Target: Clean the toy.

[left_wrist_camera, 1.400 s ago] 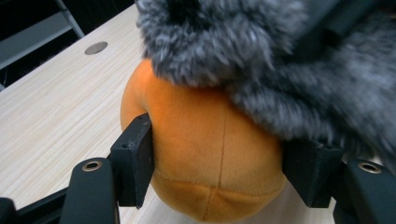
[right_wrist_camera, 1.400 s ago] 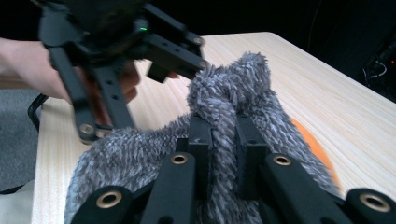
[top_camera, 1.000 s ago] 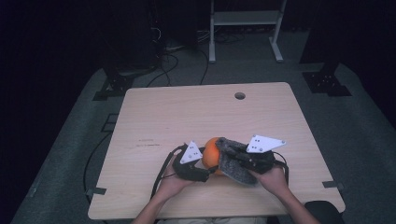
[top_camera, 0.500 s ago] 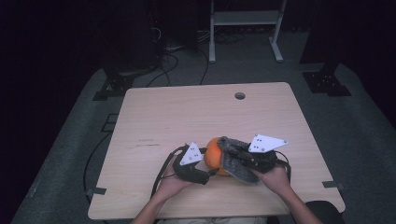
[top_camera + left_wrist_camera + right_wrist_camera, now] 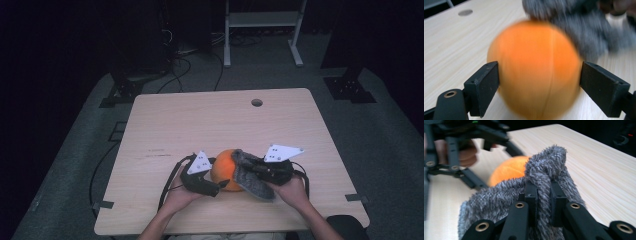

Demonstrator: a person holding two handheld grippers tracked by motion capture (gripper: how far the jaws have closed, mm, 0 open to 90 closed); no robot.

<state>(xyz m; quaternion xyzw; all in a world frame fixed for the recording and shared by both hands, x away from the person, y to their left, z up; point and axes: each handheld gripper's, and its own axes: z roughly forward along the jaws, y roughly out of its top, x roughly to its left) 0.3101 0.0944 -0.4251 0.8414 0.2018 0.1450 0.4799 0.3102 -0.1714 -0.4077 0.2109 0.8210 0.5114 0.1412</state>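
The orange ball sat on the light wooden table, near its front edge and about midway across, between the two hands. The left gripper stood around the ball: in the left gripper view the ball lay between the two black jaws, which had just been opening; the left jaw lay at the ball's surface and the right jaw just beside it, with motion blur preventing a firm reading of contact. The right gripper was clamped narrow on a fold of grey fuzzy cloth, the jaws nearly together with the fabric pinched between them. In the high view the cloth lay draped against the ball's right side, touching it.
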